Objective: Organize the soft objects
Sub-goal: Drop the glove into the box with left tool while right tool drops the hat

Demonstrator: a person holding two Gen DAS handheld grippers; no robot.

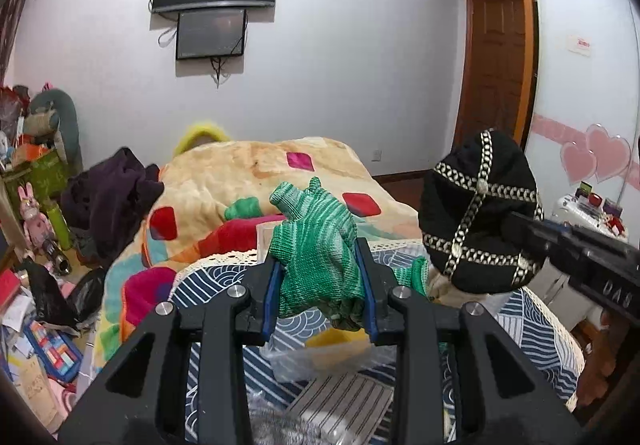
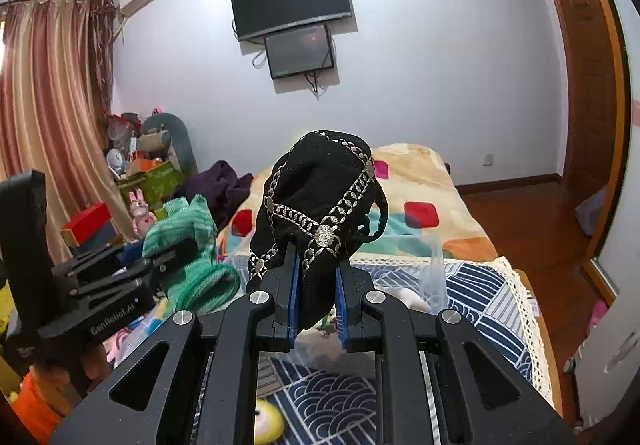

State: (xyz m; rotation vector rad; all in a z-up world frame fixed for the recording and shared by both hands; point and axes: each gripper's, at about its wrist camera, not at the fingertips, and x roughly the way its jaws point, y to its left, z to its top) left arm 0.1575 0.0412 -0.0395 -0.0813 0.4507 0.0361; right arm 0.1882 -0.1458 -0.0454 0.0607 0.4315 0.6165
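Observation:
My left gripper [image 1: 320,277] is shut on a green knitted garment [image 1: 312,241] and holds it up above a table with a blue patterned cloth [image 1: 532,329]. The garment also shows at the left of the right wrist view [image 2: 188,245], in the left gripper [image 2: 168,257]. My right gripper [image 2: 316,285] is shut on a black knitted hat with silver trim [image 2: 320,197], also held in the air. The hat shows at the right of the left wrist view [image 1: 480,217], beside the green garment and apart from it.
A clear plastic box [image 2: 424,265] stands on the blue cloth [image 2: 480,285] below the hat. A bed with a patterned blanket [image 1: 240,181] lies behind. Clutter and toys [image 1: 36,205] fill the floor at left. A white cabinet [image 1: 580,213] stands at right.

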